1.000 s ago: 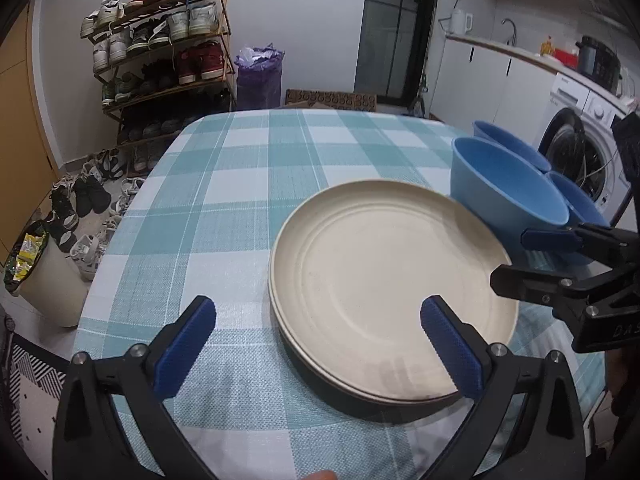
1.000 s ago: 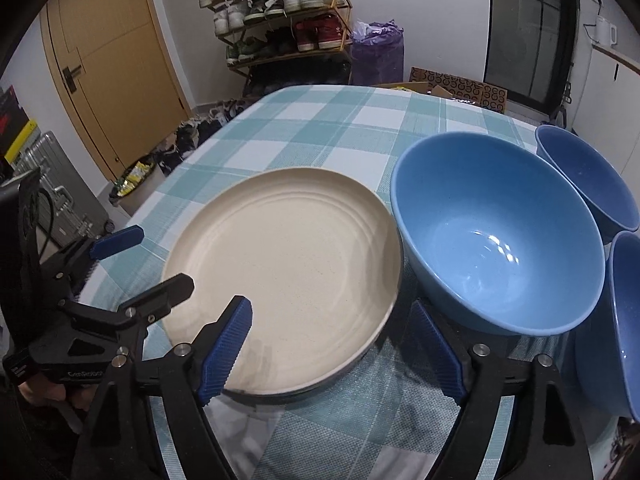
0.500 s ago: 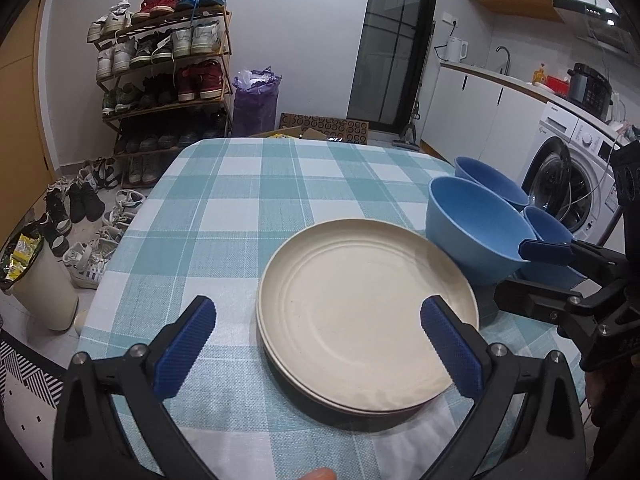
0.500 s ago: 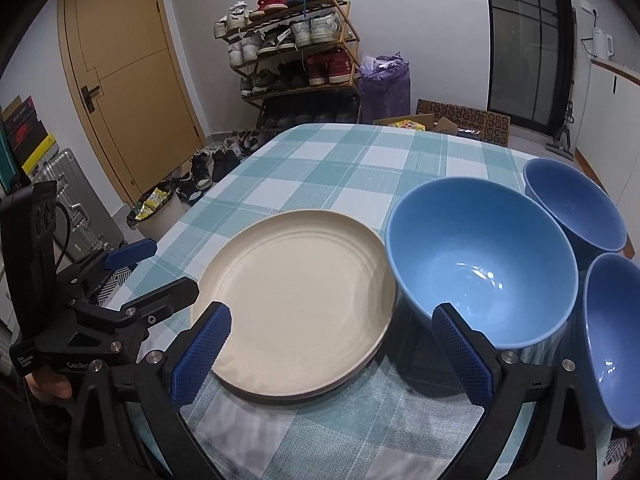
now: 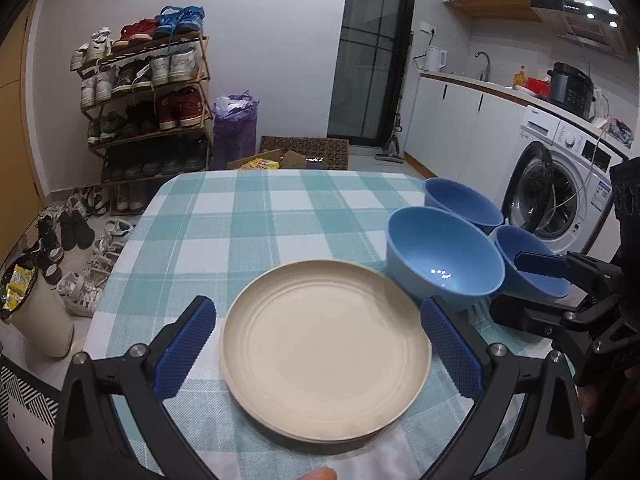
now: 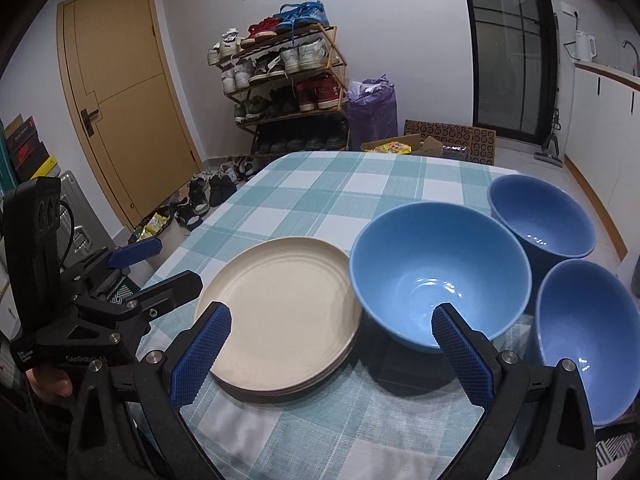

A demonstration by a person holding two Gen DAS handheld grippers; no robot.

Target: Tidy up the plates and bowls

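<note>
A stack of cream plates (image 5: 326,350) (image 6: 280,304) lies on the checked tablecloth near the front edge. Three blue bowls stand to its right: a large one (image 5: 444,258) (image 6: 438,274) beside the plates, one behind it (image 5: 462,202) (image 6: 542,216) and one at the right (image 5: 528,264) (image 6: 588,344). My left gripper (image 5: 320,354) is open and empty, above the plates near the table's front. My right gripper (image 6: 332,354) is open and empty, held back from the plates and the large bowl.
The table (image 5: 256,216) has a teal and white checked cloth. A shoe rack (image 5: 148,100) and shoes stand on the floor beyond it at left. A washing machine (image 5: 560,184) is at the right. A wooden door (image 6: 120,92) is at the far left.
Both grippers have pulled back and risen away from the plates and bowls, so more of the table and room shows. The right gripper's jaws opened wider. The plates and bowls have not moved.
</note>
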